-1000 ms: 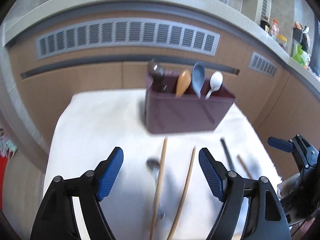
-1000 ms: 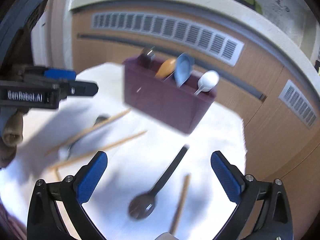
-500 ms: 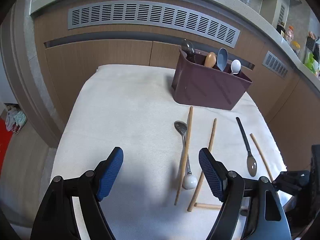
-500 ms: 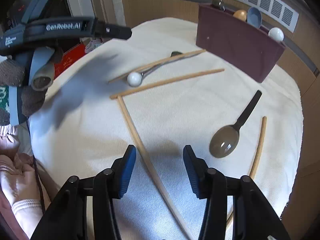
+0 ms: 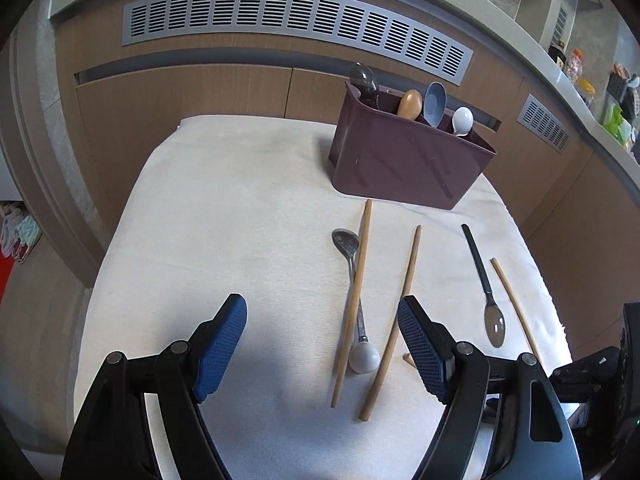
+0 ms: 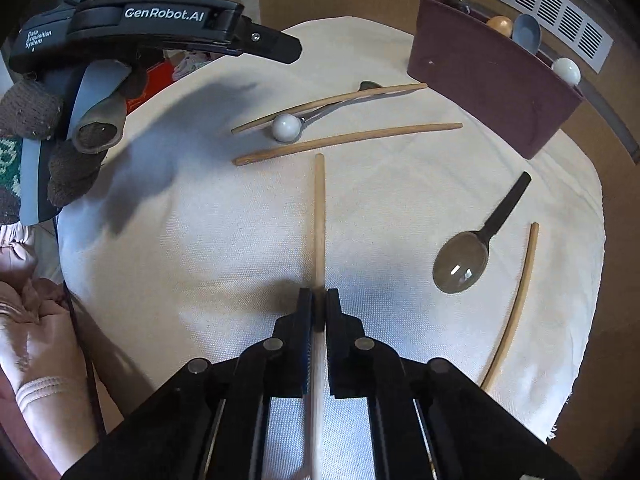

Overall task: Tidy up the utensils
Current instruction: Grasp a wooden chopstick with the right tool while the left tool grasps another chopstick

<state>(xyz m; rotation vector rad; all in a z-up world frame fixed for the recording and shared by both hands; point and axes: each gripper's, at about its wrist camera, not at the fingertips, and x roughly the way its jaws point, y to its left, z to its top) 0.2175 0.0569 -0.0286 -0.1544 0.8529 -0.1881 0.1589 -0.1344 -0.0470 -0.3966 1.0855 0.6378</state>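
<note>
Chopstick of pale wood (image 6: 319,216), long and thin, is the thing in hand: the right gripper (image 6: 319,308) has its black jaws pinched tight on it near one end, while the rest of the stick runs forward over the white cloth-covered table (image 6: 224,248). That end-on hold looks like the main risk; the long free length could swing or pivot between the blue pads when lifted, and its far tip could catch the cloth. Just beyond that tip lie two more wooden chopsticks (image 6: 348,138), one of them lying against a metal spoon with a white ball end (image 6: 286,127), so a sweep forward might knock them. To the right rest a dark translucent plastic spoon (image 6: 464,264) and a curved wooden chopstick (image 6: 516,304). The maroon plastic utensil caddy (image 6: 492,80) stands at the far edge, already crowded with spoons, so a tilted stick could jam on its rim. The left gripper (image 5: 320,354) hovers wide and empty above the cloth, near the pair.
</note>
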